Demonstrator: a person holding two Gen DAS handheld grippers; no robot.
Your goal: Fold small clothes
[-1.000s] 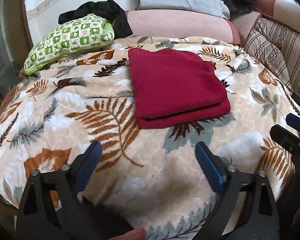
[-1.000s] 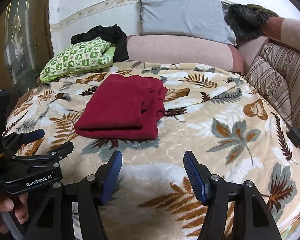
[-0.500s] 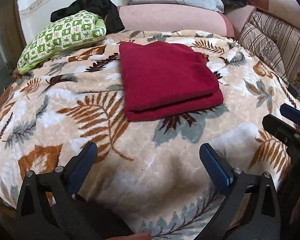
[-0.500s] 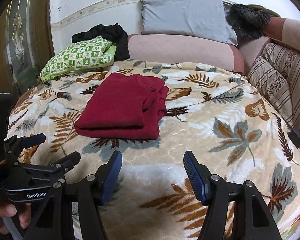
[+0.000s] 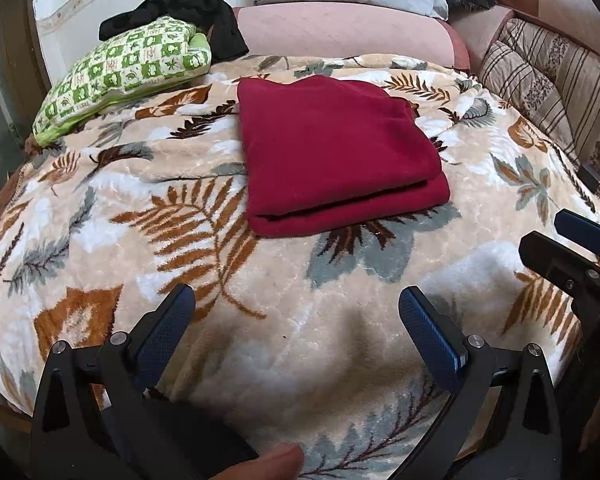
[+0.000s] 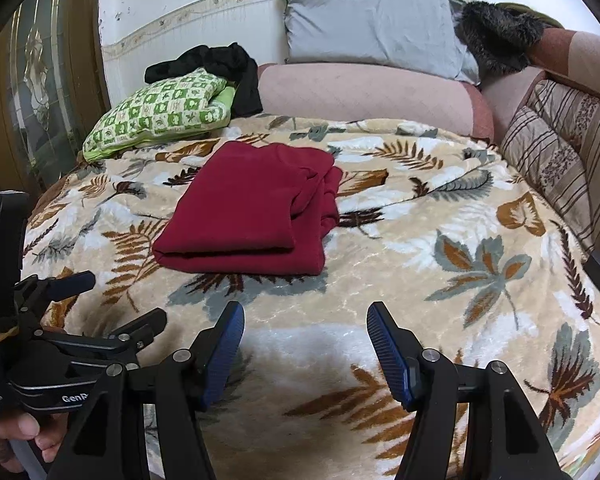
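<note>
One dark red garment (image 5: 335, 152), folded into a flat, roughly rectangular stack of layers, lies on the bed's leaf-patterned blanket (image 5: 339, 320). Position: ahead of both tongs and apart from them, touching neither; a stretch of bare blanket lies between its near folded edge and the blue pads. From the left tongs (image 5: 296, 316) it sits ahead, roughly in line with the gap between the fingers; from the right tongs (image 6: 303, 332) (image 5: 571, 240) it sits ahead and to the left.

Left tongs: spread wide, nothing between the pads, held above the near edge of the bed. A fingertip (image 5: 276, 460) of the holding hand shows at the bottom edge of that view.

Right tongs: spread, nothing between the pads, also above the near blanket. In the right wrist view the left tongs (image 6: 112, 304) appear at the left, with the fingers of the holding hand (image 6: 20, 436) below them.

Beyond the garment, far left: green-and-white checked pillow (image 5: 128, 76), with a black garment (image 5: 188, 12) bunched behind it. Straight beyond: pink bolster (image 5: 343, 32) and a grey pillow (image 6: 371, 28) against the wall. Far right: striped brown cushion (image 6: 559, 148) and a dark furry item (image 6: 495, 36).
</note>
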